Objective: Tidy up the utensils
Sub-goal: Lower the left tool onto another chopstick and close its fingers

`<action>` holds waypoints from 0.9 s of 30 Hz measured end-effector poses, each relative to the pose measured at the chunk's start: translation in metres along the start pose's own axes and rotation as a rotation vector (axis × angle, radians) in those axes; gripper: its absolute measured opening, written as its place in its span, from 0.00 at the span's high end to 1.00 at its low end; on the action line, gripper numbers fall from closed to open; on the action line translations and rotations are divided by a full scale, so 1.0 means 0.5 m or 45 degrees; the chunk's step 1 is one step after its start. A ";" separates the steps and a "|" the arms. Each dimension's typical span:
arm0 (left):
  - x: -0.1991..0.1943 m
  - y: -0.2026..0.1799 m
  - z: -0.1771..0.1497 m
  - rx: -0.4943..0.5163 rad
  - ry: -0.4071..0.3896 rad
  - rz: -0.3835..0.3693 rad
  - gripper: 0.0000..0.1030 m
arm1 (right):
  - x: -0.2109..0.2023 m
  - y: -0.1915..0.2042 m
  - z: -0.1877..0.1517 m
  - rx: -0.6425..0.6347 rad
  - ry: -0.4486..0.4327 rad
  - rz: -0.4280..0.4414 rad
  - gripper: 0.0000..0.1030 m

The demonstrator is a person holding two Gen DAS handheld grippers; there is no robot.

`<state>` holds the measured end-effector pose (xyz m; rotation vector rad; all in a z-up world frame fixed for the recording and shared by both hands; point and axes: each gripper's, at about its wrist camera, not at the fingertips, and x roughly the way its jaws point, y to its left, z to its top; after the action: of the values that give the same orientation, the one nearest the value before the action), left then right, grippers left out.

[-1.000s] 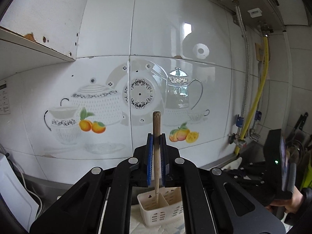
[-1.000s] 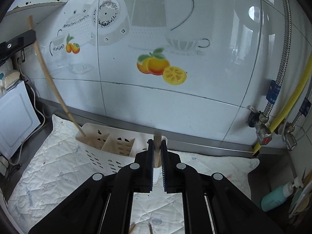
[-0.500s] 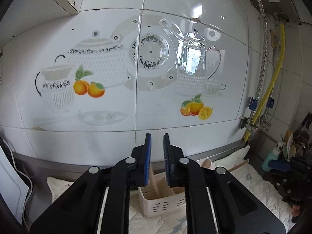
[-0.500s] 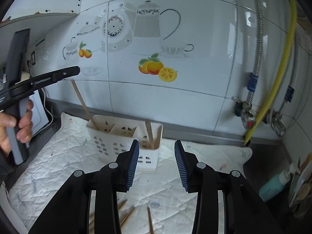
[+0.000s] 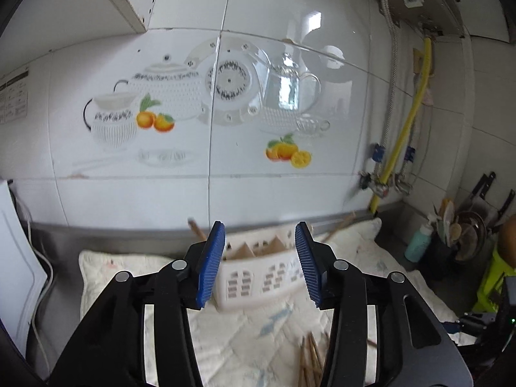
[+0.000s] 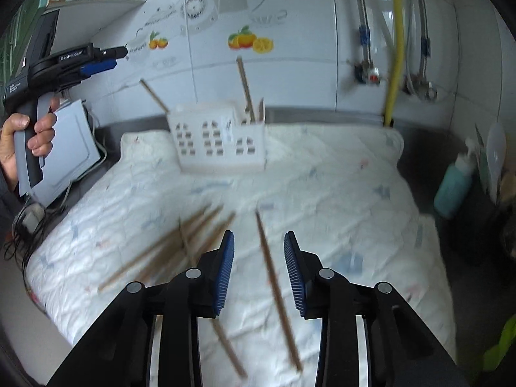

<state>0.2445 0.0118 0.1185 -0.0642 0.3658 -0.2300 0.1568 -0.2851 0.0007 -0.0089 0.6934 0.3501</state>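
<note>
A white slotted utensil basket (image 6: 219, 138) stands on a white quilted mat (image 6: 338, 193) by the tiled wall; it also shows in the left wrist view (image 5: 258, 277). Two wooden chopsticks stand in it, one at its left end (image 6: 153, 95) and one at its right end (image 6: 245, 87). Several more chopsticks (image 6: 193, 232) lie loose on the mat, one (image 6: 274, 283) lying under my right gripper (image 6: 259, 271), which is open and empty above the mat. My left gripper (image 5: 259, 261) is open and empty, in front of the basket; it also shows in the right wrist view (image 6: 96, 59).
A white appliance (image 6: 69, 148) with cables sits left of the mat. A teal bottle (image 6: 453, 183) and a dark holder of kitchen tools (image 5: 451, 242) stand at the right. Yellow and metal pipes (image 6: 395, 48) run down the wall.
Both grippers let go of their chopsticks into the basket, opened wide and drew back. The right gripper has tilted down over the loose chopsticks on the mat.
</note>
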 end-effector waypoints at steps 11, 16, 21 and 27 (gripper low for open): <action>-0.073 0.015 -0.204 -0.123 0.177 -0.044 0.51 | 0.003 0.022 -0.182 0.014 0.068 0.090 0.79; -0.091 0.008 -0.279 -0.097 0.271 -0.068 0.51 | 0.033 0.024 -0.204 -0.004 0.090 0.083 0.80; -0.112 0.002 -0.351 -0.082 0.361 -0.107 0.52 | 0.044 0.030 -0.213 -0.044 0.093 0.071 0.81; -0.116 -0.004 -0.424 -0.095 0.451 -0.131 0.52 | 0.044 0.048 -0.222 -0.116 0.077 0.051 0.89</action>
<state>0.1149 0.0190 -0.0587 -0.1168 0.7248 -0.3306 0.0953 -0.2693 -0.0960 -0.0928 0.7380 0.4209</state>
